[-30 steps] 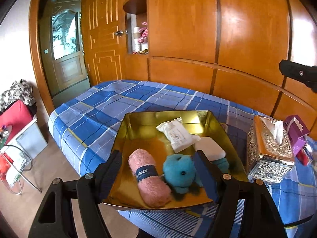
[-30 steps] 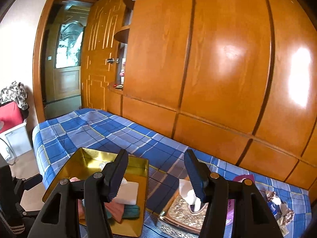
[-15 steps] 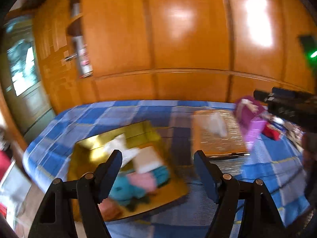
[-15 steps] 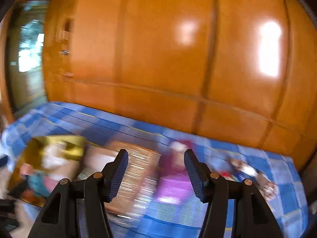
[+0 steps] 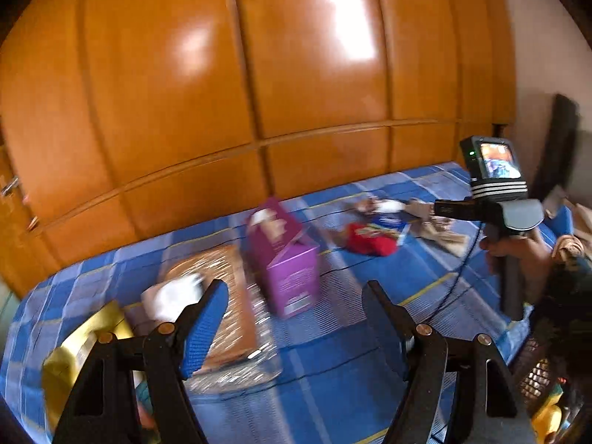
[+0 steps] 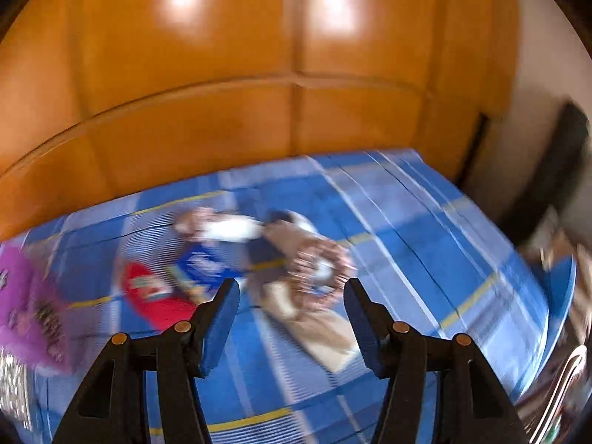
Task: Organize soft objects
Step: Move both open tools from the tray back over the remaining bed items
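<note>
Our left tool [image 5: 292,310] hangs over the blue plaid bed [image 5: 370,370] with its two blue-padded fingers [image 5: 201,327] spread wide and nothing between them. We take the purple cardboard box [image 5: 286,262] as our landmark: it stands tilted on the bed, just beyond the gap. To its left lies the ornate silver tissue box with a wooden top [image 5: 218,318], and further left the shiny gold metal tray [image 5: 79,347]. To its right lies a red soft item [image 5: 368,243], then a blurred pile of beige and blue soft things [image 5: 414,218]. Far right, our right tool [image 5: 495,199] is held up.
</note>
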Demonstrator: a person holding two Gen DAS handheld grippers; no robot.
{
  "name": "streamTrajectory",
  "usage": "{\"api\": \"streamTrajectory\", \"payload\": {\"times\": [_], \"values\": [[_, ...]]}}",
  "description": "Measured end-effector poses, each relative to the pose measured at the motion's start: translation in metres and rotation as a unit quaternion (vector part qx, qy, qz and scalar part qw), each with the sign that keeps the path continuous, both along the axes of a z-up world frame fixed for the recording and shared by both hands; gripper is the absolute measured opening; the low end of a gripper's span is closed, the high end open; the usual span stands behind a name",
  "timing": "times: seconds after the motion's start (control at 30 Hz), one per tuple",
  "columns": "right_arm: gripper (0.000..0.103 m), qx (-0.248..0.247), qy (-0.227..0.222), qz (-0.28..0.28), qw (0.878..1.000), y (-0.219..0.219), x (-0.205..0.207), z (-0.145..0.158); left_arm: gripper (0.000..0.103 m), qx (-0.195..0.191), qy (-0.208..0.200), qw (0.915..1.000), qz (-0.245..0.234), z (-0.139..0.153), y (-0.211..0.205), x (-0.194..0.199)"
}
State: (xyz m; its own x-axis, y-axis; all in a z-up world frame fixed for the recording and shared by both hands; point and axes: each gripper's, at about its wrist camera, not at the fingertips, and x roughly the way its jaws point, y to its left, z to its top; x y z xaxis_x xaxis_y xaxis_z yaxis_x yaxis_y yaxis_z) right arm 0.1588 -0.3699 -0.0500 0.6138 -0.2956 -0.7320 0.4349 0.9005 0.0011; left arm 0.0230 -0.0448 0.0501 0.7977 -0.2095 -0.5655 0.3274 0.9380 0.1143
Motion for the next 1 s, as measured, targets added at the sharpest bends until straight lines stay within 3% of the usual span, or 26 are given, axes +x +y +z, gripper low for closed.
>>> {"api": "streamTrajectory", "payload": {"times": [0.13,0.7,0.87,1.0], "values": [[0.059,0.073,-0.01,-0.057,0.996,-0.027,-0.006,-0.005,0.075,0.007,0.004,0.9996,-0.026,-0.001,-0.035,0.017],[0.059,0.178,-0.022,-0.113,0.977,-0.064,-0.024,-0.013,0.075,0.037,0.064,0.9948,-0.07,-0.038,-0.121,0.066],[0.059,0.201,-0.025,-0.131,0.97,-0.073,-0.029,-0.016,0.072,0.03,0.103,0.9918,-0.07,-0.054,-0.136,0.091],[0.059,0.214,-0.031,-0.145,0.965,-0.079,-0.034,-0.018,0.065,-0.001,0.156,0.9863,-0.054,-0.07,-0.145,0.122]]}}
